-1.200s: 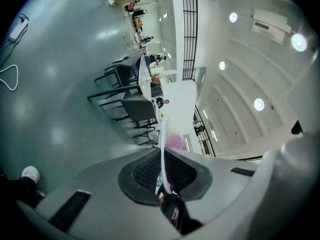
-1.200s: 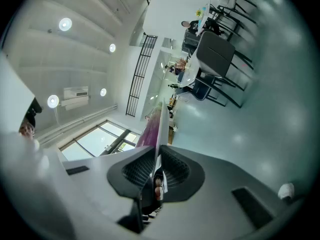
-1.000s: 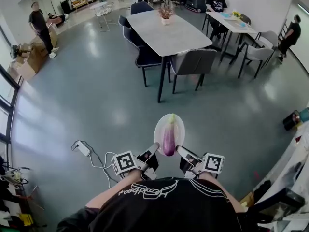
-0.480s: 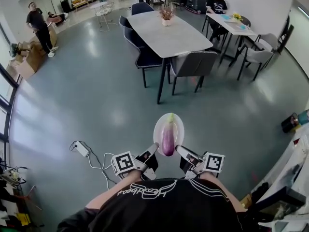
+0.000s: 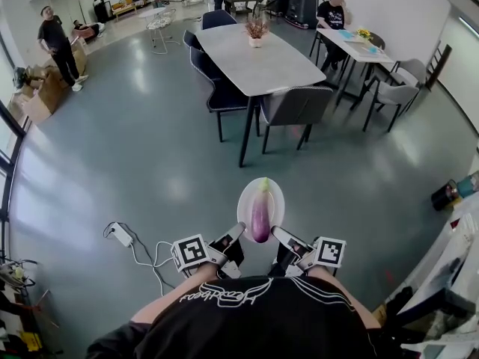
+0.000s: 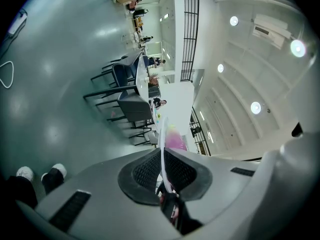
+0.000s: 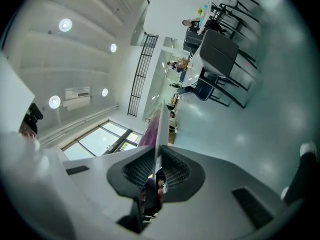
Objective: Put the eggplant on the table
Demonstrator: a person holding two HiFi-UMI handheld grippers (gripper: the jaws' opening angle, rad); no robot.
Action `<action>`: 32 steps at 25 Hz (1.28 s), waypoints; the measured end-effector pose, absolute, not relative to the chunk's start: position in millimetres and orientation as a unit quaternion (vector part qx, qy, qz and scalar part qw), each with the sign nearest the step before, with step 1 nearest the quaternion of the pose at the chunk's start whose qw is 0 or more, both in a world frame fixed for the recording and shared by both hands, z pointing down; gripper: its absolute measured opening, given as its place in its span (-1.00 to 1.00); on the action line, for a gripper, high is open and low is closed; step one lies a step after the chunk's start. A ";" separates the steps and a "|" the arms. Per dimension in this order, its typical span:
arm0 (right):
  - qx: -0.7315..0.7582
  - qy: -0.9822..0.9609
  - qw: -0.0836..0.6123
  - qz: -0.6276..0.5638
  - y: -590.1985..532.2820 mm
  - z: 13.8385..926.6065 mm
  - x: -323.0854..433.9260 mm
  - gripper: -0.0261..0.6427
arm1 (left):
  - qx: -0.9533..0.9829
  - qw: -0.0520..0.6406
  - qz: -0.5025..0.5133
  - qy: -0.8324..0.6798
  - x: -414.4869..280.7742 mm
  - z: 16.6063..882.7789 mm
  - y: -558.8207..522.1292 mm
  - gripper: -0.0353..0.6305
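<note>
Little has shifted since a second ago: the long grey surface (image 5: 262, 54) sits slightly lower in the head view, well apart from my load. My left claw (image 5: 241, 229) and right claw (image 5: 275, 231) each pinch narrowly on the near rim of the white round plate (image 5: 275, 191), held over the floor. On it the purple eggplant (image 5: 260, 214) lies lengthwise. Both gripper views show the plate only edge-on, the eggplant a purple blur.
</note>
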State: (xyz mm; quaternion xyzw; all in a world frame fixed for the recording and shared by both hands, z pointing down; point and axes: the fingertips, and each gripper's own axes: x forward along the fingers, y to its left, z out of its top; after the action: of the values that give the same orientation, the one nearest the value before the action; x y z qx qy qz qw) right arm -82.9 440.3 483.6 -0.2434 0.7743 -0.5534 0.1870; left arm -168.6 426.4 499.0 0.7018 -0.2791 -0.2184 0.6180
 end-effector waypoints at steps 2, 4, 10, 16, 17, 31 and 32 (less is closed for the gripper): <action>-0.243 0.772 0.190 -0.556 438.4 483.1 -82.7 -0.78 | 0.703 0.617 -0.217 -0.280 -168.5 497.4 423.9 -0.82; -0.241 0.772 0.191 -0.556 435.0 482.7 -81.2 -0.78 | 0.703 0.617 -0.219 -0.279 -166.5 495.6 420.4 -0.82; -0.230 0.775 0.201 -0.554 423.5 477.9 -71.5 -0.78 | 0.706 0.610 -0.210 -0.291 -159.1 494.4 410.2 -0.82; -0.222 0.777 0.203 -0.553 402.0 476.5 -67.6 -0.78 | 0.707 0.604 -0.215 -0.298 -156.3 492.5 390.8 -0.82; -0.222 0.776 0.202 -0.554 398.0 477.9 -65.6 -0.78 | 0.707 0.604 -0.215 -0.299 -154.4 493.0 386.9 -0.82; -0.214 0.769 0.189 -0.572 292.9 495.9 -15.3 -0.78 | 0.688 0.614 -0.222 -0.316 -104.0 505.5 288.1 -0.82; -0.212 0.769 0.188 -0.572 281.1 496.4 -9.8 -0.78 | 0.686 0.615 -0.224 -0.319 -98.3 506.1 276.8 -0.82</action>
State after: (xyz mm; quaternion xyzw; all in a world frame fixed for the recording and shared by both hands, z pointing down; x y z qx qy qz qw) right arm -9.8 281.1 496.4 -0.2122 0.7694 -0.5725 0.1878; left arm -98.3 276.8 506.1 0.6859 -0.3187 -0.2235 0.6149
